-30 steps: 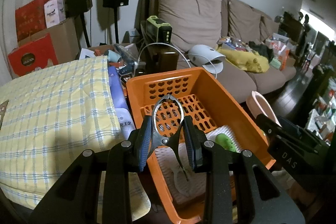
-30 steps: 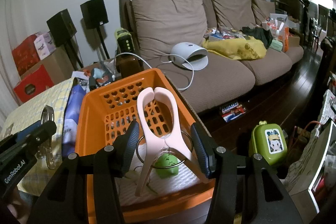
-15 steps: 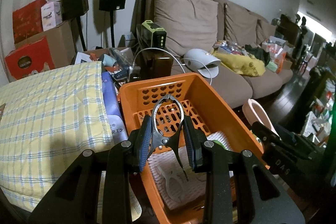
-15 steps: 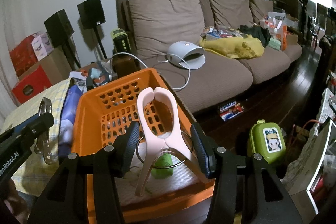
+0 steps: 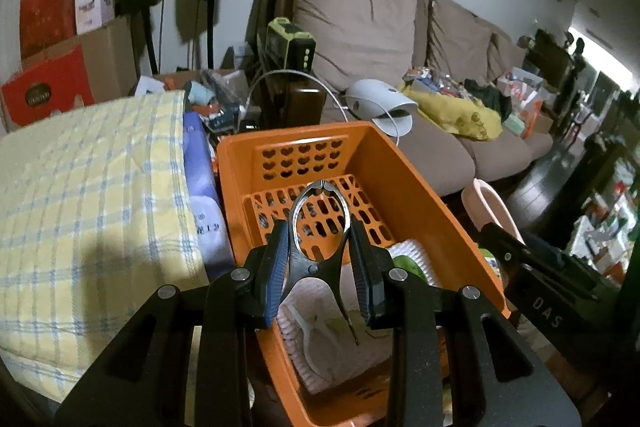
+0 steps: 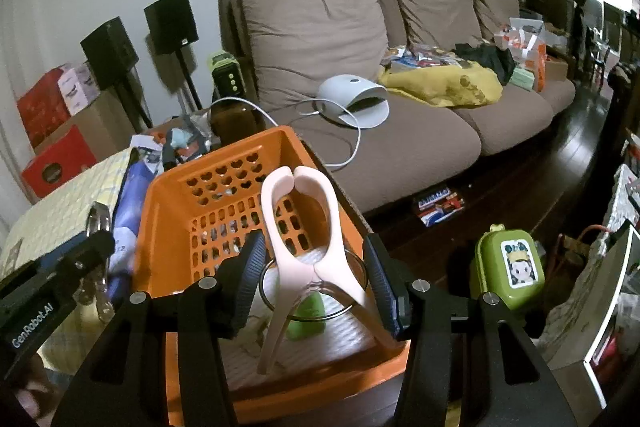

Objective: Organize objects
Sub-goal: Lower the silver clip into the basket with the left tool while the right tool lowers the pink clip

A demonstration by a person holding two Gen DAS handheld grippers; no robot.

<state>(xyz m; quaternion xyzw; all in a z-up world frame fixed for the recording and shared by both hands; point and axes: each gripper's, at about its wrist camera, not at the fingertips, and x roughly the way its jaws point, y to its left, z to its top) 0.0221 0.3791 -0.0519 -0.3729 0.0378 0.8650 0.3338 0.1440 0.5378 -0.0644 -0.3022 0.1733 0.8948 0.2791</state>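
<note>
My left gripper is shut on a steel spring clip, held upright with its closed jaws pointing away, above the orange basket. My right gripper is shut on a large pink plastic clamp with a wire ring spring, also over the orange basket. A white ribbed cloth and a small green object lie in the basket. The left gripper's finger and the steel clip show at the left edge of the right wrist view.
A yellow checked quilt lies left of the basket, with a blue pack between them. Behind is a brown sofa with a white device and clutter. A green lunchbox sits on the dark floor at right.
Both grippers keep the same hold on their clamps over the basket. Only the left wrist view has drifted slightly.
</note>
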